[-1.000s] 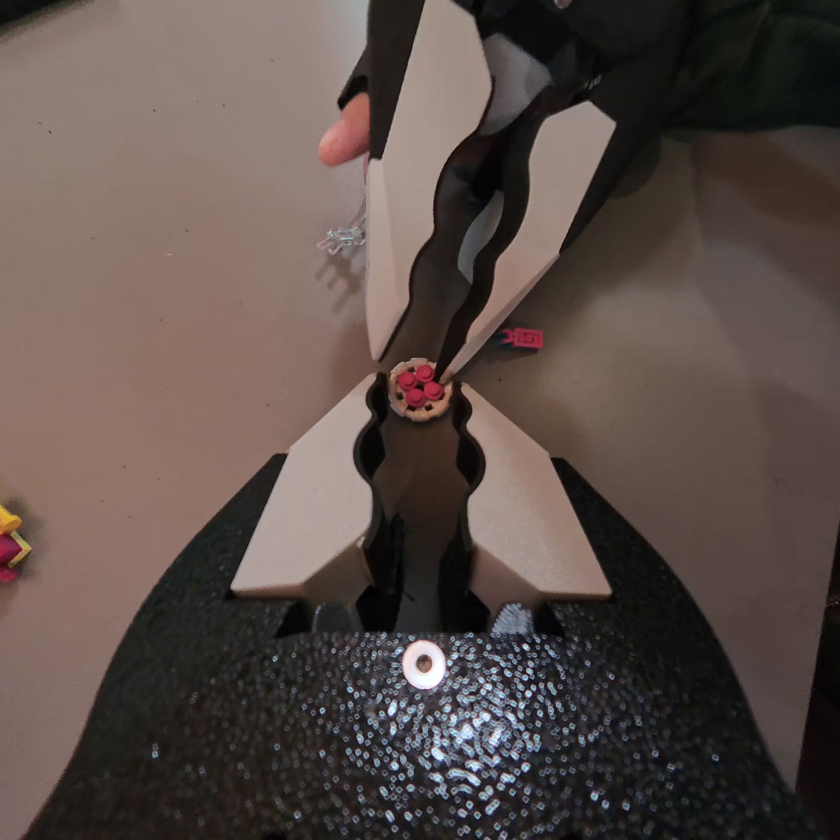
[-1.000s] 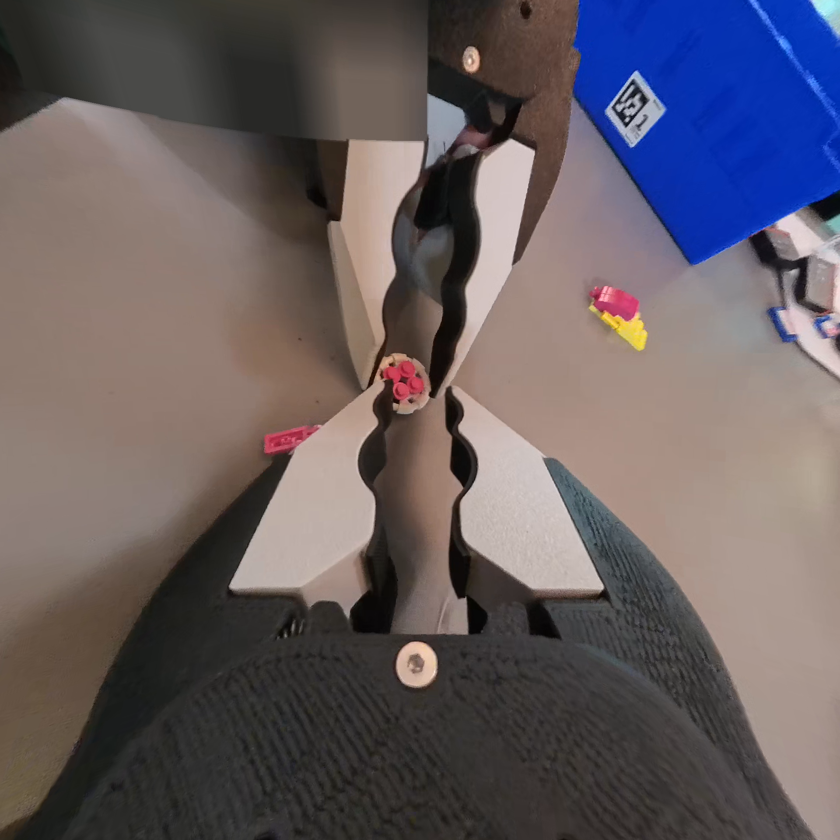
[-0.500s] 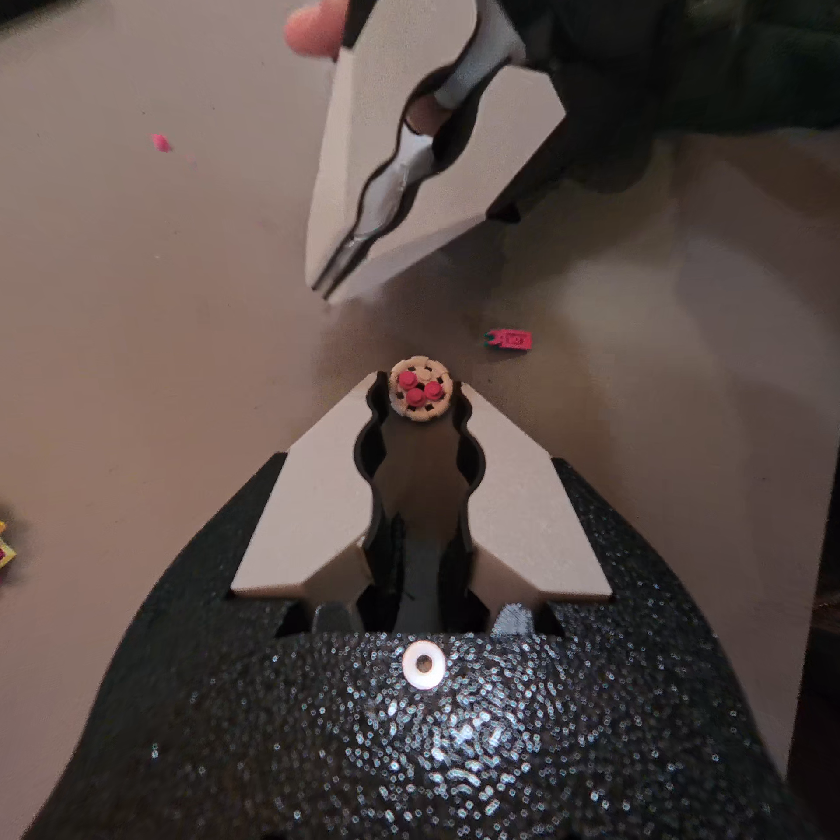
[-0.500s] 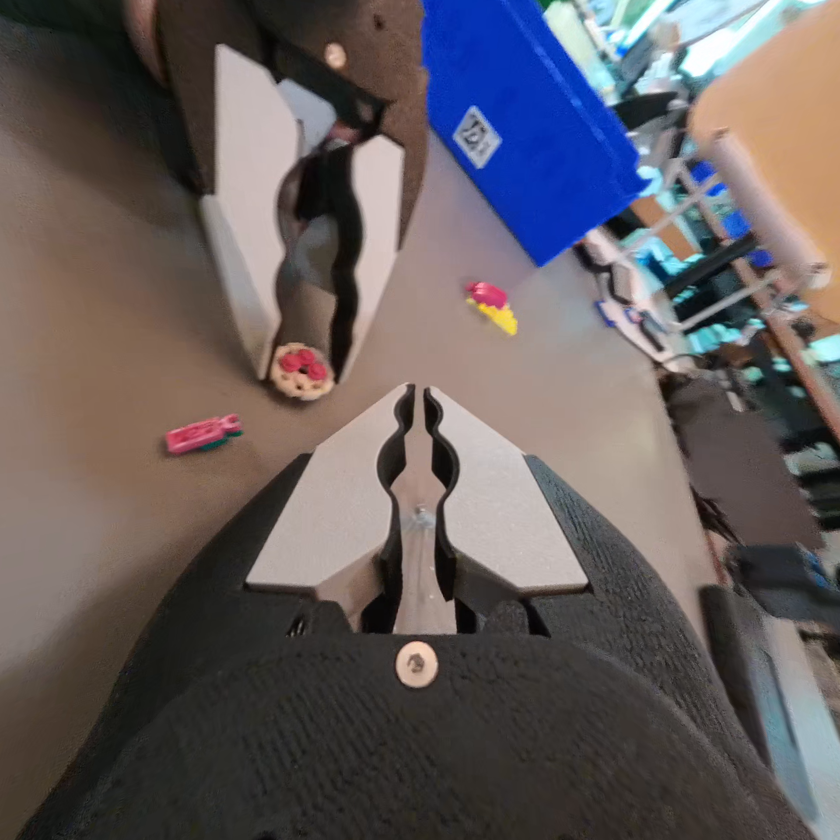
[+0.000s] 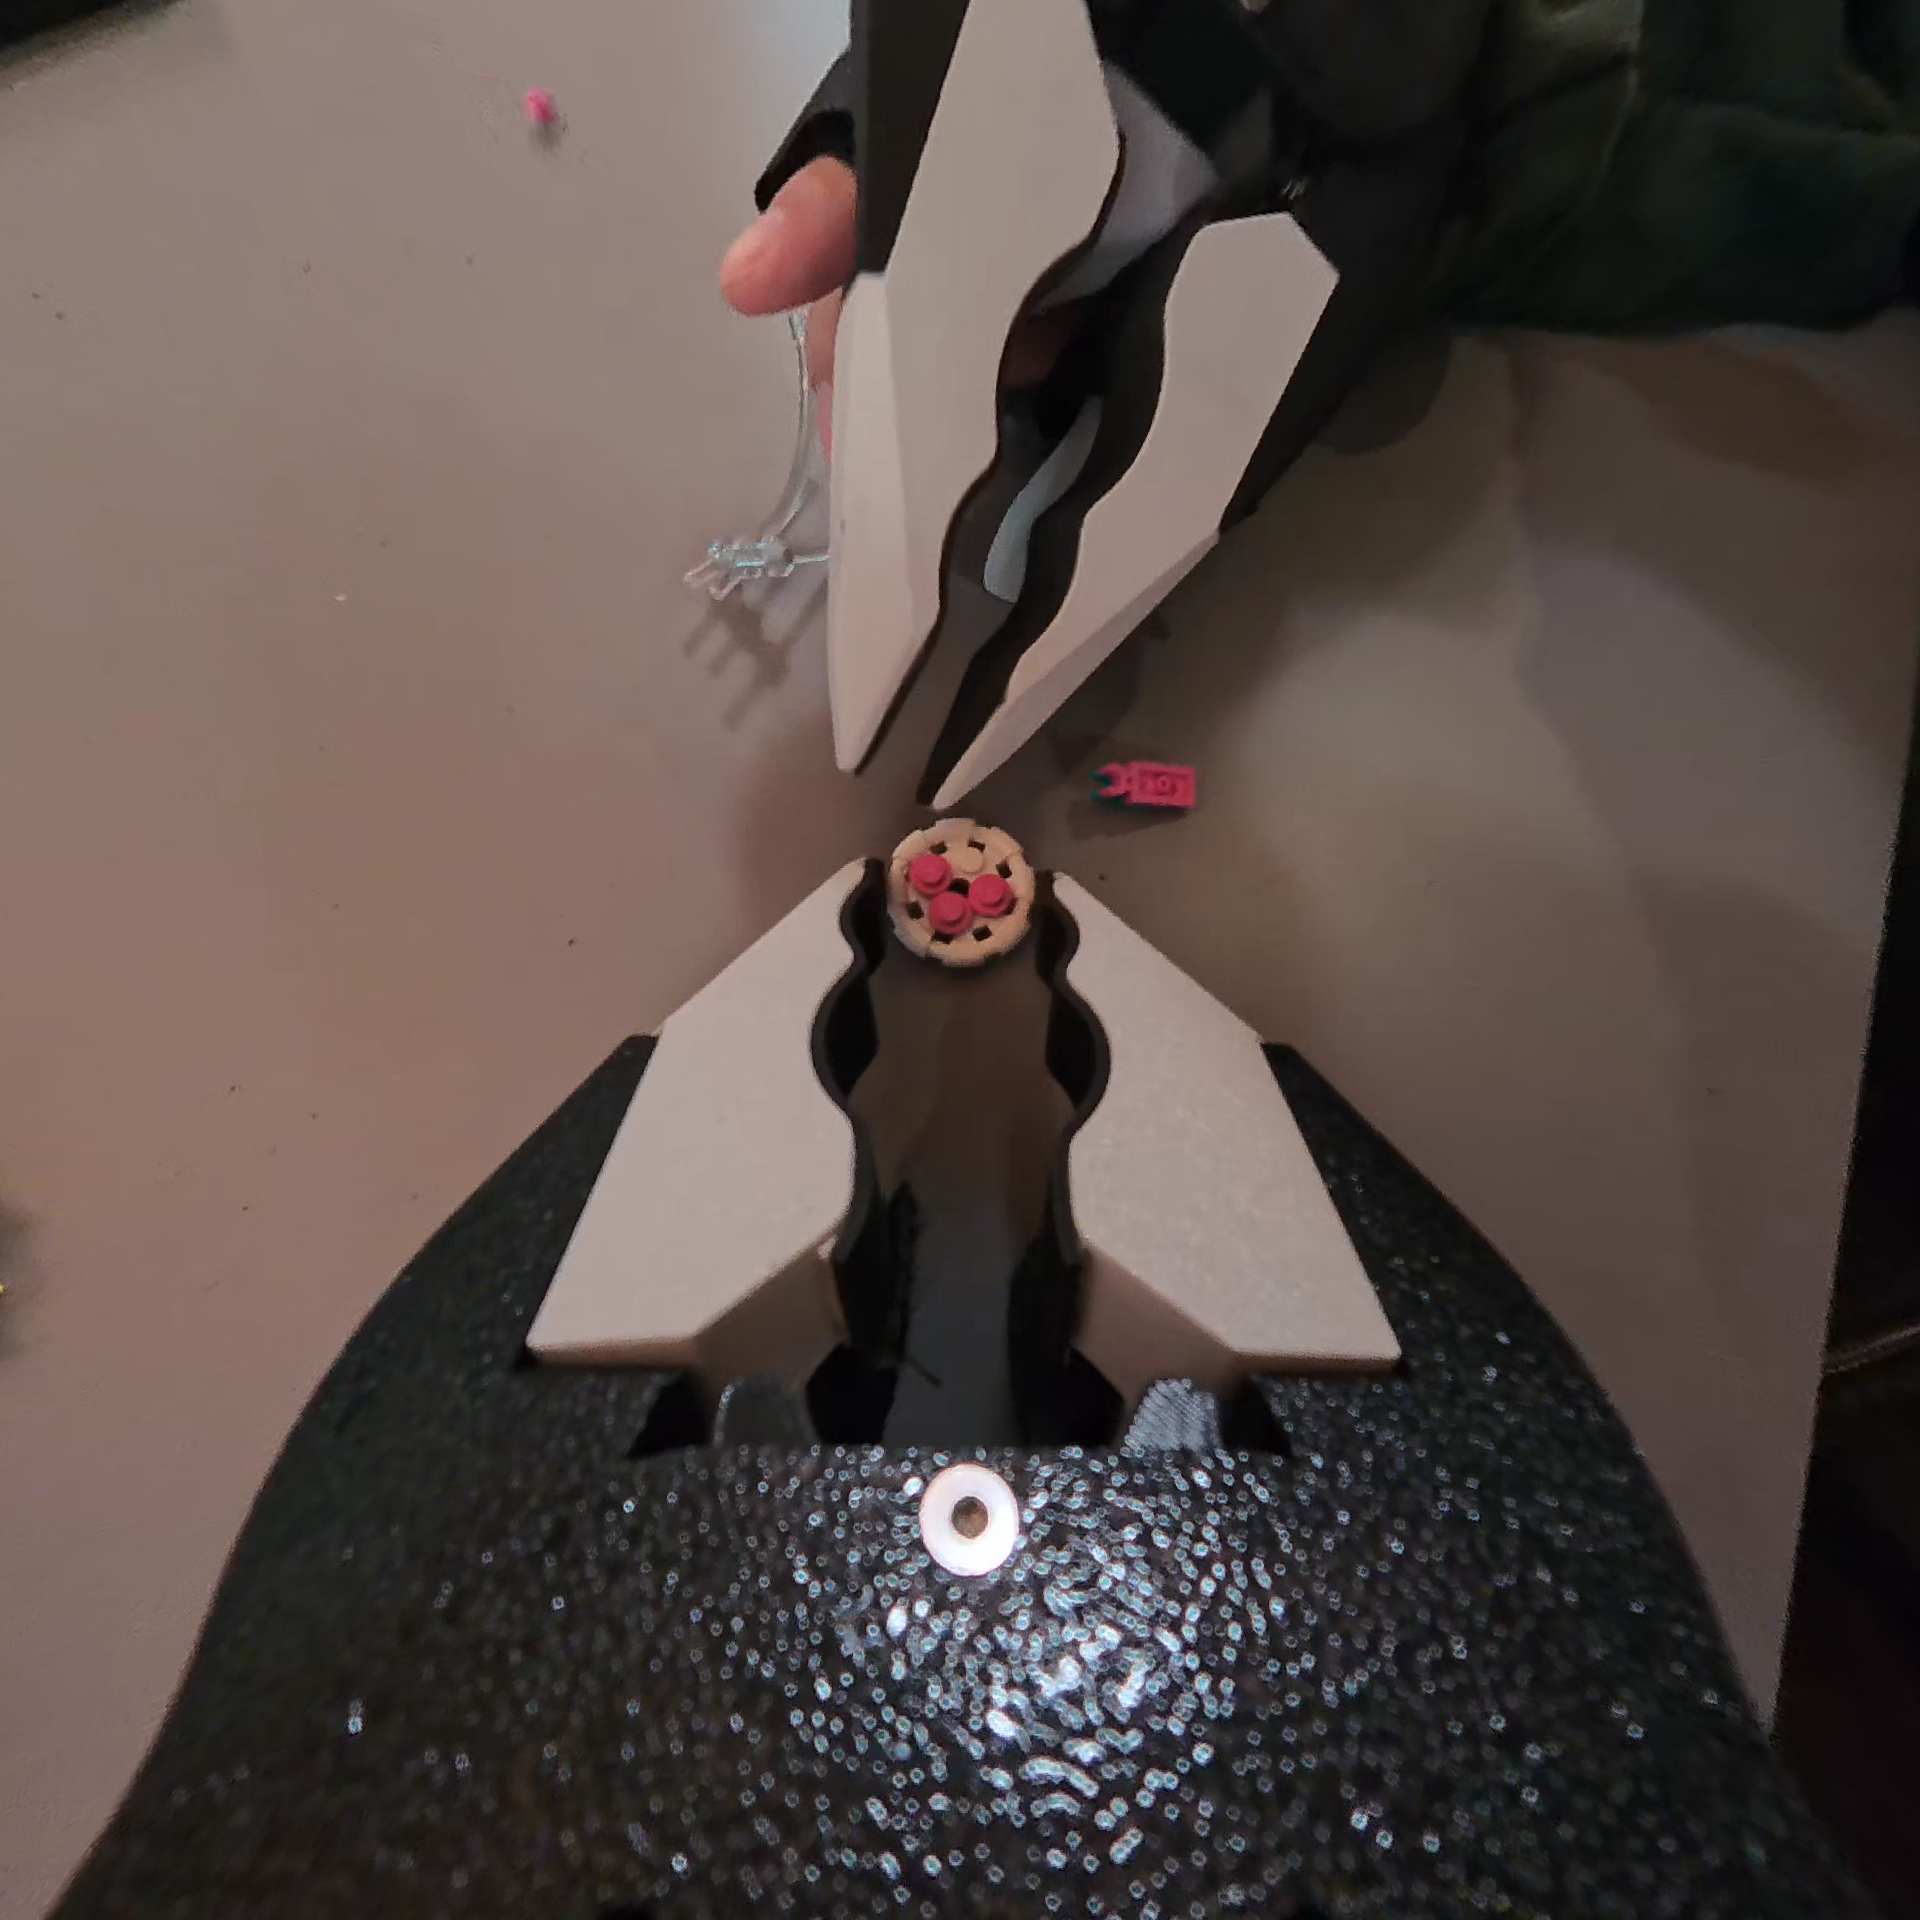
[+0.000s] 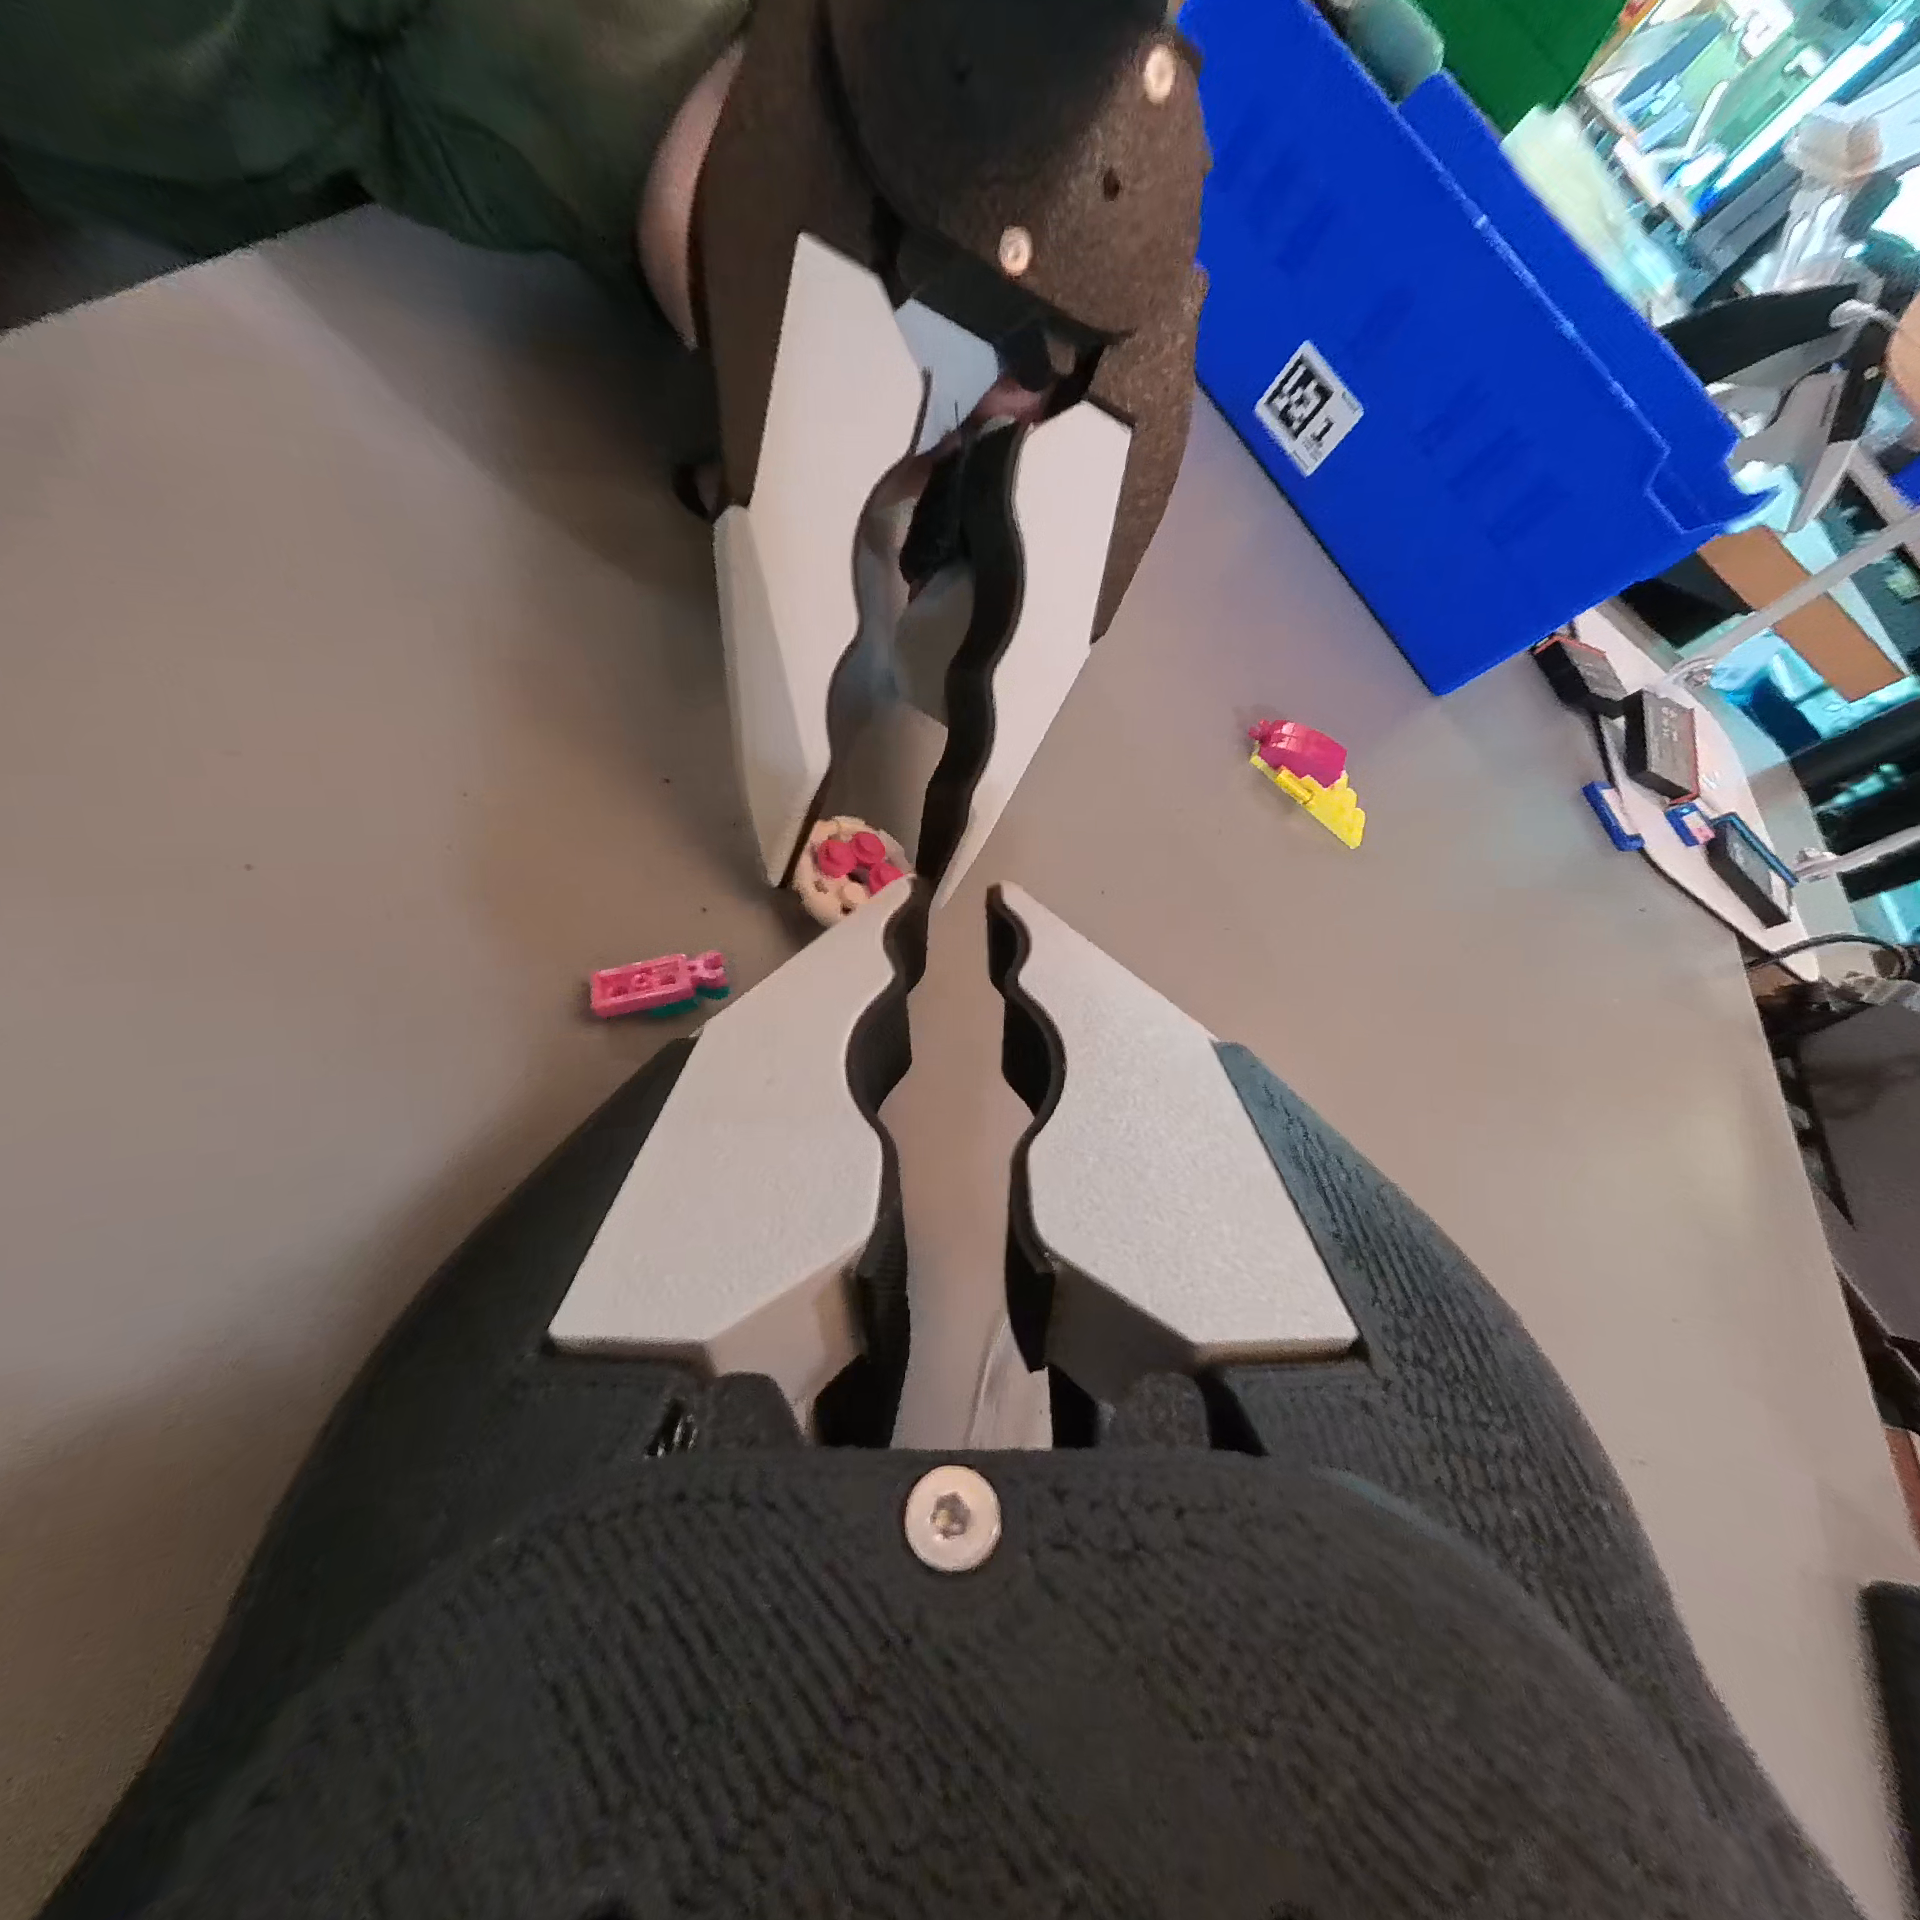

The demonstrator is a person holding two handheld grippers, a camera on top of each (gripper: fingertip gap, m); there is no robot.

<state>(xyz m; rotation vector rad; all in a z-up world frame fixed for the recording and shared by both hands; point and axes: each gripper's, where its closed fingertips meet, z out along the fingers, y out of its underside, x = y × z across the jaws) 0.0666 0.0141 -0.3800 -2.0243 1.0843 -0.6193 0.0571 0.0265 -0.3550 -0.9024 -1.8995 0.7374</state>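
My left gripper [image 5: 958, 878] is shut on a round tan disc [image 5: 961, 906] that carries three red studs, gripped at the fingertips just above the table. My right gripper [image 6: 956, 899] is slightly open and empty. Its tips are just short of the disc's far edge, and it also shows in the left wrist view [image 5: 896, 787], coming down from above. In the right wrist view the left gripper [image 6: 857, 878] reaches in from the top with the disc [image 6: 842, 873] between its tips. A small loose pink stud [image 5: 538, 104] lies far off on the table.
A pink plate on a teal clip [image 5: 1148, 784] lies just beside the disc. A clear piece [image 5: 743, 556] lies behind the right gripper. A pink and yellow brick cluster [image 6: 1304, 774] and a blue bin [image 6: 1455, 364] stand farther off. The table edge [image 6: 1766, 1039] has small devices near it. Only a small space, under 4 cm, lies between the two pairs of fingers. The clear piece [image 5: 743, 556] lies around 7 centimetres away from my right fingertips.
The disc had four red studs a second ago and now has three. The right gripper pulled away shut, a pink stud appeared on the table, and the gripper has come back slightly open.
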